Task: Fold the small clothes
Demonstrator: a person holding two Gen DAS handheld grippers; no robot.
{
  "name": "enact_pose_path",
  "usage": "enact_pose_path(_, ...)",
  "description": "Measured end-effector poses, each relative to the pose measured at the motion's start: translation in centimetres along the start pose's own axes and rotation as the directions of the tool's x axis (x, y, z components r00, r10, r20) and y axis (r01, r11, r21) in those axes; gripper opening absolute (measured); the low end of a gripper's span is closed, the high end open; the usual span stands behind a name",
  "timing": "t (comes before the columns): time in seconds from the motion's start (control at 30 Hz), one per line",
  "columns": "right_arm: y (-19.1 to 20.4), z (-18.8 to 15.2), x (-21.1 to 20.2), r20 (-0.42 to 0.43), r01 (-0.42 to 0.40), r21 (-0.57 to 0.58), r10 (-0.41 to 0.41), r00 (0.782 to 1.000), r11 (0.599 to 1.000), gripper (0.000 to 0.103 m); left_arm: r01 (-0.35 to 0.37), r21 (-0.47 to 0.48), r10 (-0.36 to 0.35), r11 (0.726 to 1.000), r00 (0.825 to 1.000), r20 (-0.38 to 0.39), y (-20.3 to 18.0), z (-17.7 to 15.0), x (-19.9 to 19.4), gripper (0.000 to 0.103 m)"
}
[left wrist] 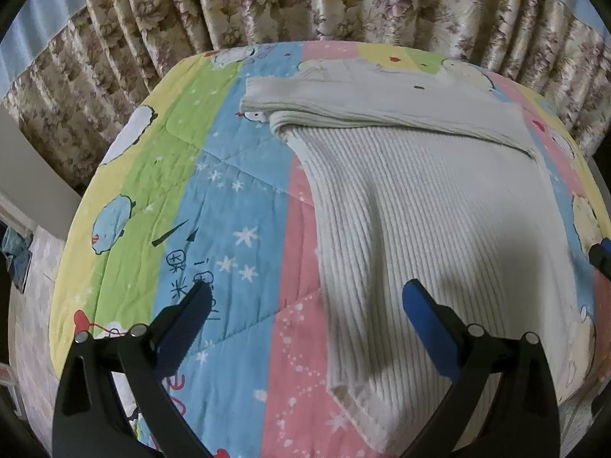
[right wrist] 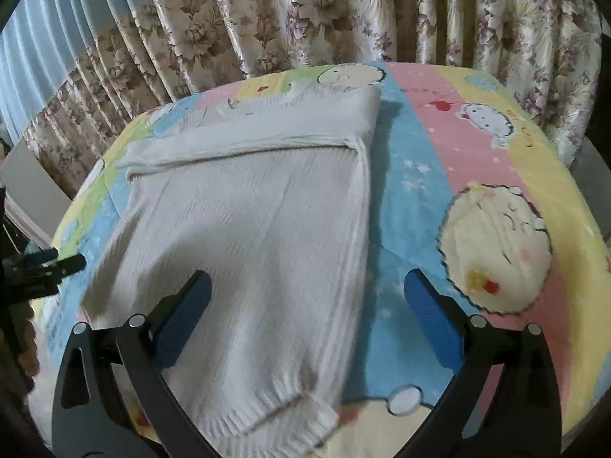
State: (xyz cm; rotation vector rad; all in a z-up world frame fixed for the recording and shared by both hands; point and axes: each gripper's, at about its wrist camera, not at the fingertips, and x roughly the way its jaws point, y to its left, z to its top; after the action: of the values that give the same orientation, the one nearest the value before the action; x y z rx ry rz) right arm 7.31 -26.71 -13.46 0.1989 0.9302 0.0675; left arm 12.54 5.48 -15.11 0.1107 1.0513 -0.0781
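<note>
Ahead of both grippers, on a quilt [left wrist: 236,206] printed with pastel stripes and cartoon animals: one white ribbed sweater [left wrist: 431,206], lying flat, its ribbed hem nearest the cameras. Both sleeves are folded across the upper body, forming a band along the far end of the garment. The surface under the quilt cannot be identified.

Left gripper [left wrist: 307,297]: fingers spread wide, holding nothing. Its blue-padded right finger hangs over the sweater's left part; its left finger is over bare quilt, over a blue stripe with stars and printed characters. The sweater's left edge runs between the two fingers. Whether the pads touch the fabric cannot be told.

Right gripper [right wrist: 307,286]: fingers likewise spread wide, holding nothing. Its left finger is over the sweater's body; its right finger is over bare quilt, over a blue stripe. The sweater's right edge runs between them, and the hem lies low between the finger bases.

Each gripper appears at the edge of the other's view: the right one at the far right of the left view, the left one at the far left of the right view.

Beyond the quilt's far edge: floral curtain [right wrist: 343,11], in pleats, with a plain blue section [right wrist: 57,38] to the left.
</note>
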Motion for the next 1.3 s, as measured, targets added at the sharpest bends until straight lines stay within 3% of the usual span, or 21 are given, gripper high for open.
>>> enact_pose_path(0.27,-1.3,-3.5,-1.3,-0.03,0.031,-0.026,-0.032,0.999,0.999,0.1,-0.015,0.058,0.016,0.998,1.0,-0.018,-1.3,-3.0,0.5,0.1)
enact_pose_path(0.53,-1.5,-6.4,-2.0,-0.059,-0.042,0.028,0.044,0.997,0.999,0.097,0.022,0.092,-0.019,0.996,0.999,-0.036,-2.0,-5.2,0.3,0.1)
enact_pose_path(0.6,-1.6,-7.0,-1.6,-0.088,-0.08,0.049,0.084,0.993,0.996,0.087,0.056,0.095,-0.052,0.994,0.998,-0.046,-2.2,-5.5,0.4,0.1)
enact_pose_path(0.67,-1.6,-7.5,-1.2,-0.114,-0.122,0.071,0.129,0.985,0.99,0.065,0.047,0.098,-0.042,0.994,0.998,-0.049,-2.5,-5.6,0.5,0.1)
enact_pose_path(0.73,-1.4,-7.7,-0.6,-0.135,-0.122,0.065,0.13,0.982,0.99,0.054,0.033,0.09,-0.029,0.995,0.999,-0.04,-2.5,-5.6,0.5,0.1)
enact_pose_path(0.87,-1.7,-7.7,0.1,-0.153,-0.141,0.096,0.155,0.976,0.985,0.052,0.045,0.079,-0.042,0.996,0.998,-0.036,-2.2,-5.4,0.4,0.1)
enact_pose_path(0.93,-2.0,-7.4,0.3,-0.159,-0.169,0.121,0.187,0.97,0.978,0.057,0.012,0.098,-0.01,0.995,1.0,-0.019,-2.0,-5.4,0.1,0.1)
enact_pose_path(1.1,-1.2,-7.2,0.6,-0.172,-0.239,0.145,0.263,0.949,0.96,0.058,-0.027,0.119,0.029,0.992,0.999,-0.017,-1.1,-5.8,0.2,0.1)
enact_pose_path(1.13,-0.7,-7.1,0.6,-0.179,-0.221,0.122,0.24,0.954,0.968,0.054,-0.025,0.118,0.027,0.993,0.999,-0.02,-1.0,-5.8,0.2,0.1)
enact_pose_path(1.17,-0.3,-7.1,0.6,-0.183,-0.203,0.102,0.219,0.959,0.974,0.039,-0.022,0.116,0.025,0.993,0.999,-0.021,-0.9,-5.8,0.2,0.1)
enact_pose_path(1.23,-0.2,-7.1,0.9,-0.202,-0.198,0.1,0.215,0.956,0.975,0.019,-0.02,0.109,0.023,0.994,0.999,-0.023,-0.7,-5.8,0.2,0.1)
enact_pose_path(1.3,-0.1,-7.0,1.1,-0.213,-0.194,0.088,0.209,0.954,0.977,0.013,-0.01,0.103,0.013,0.995,0.999,-0.03,-0.7,-5.7,0.3,0.1)
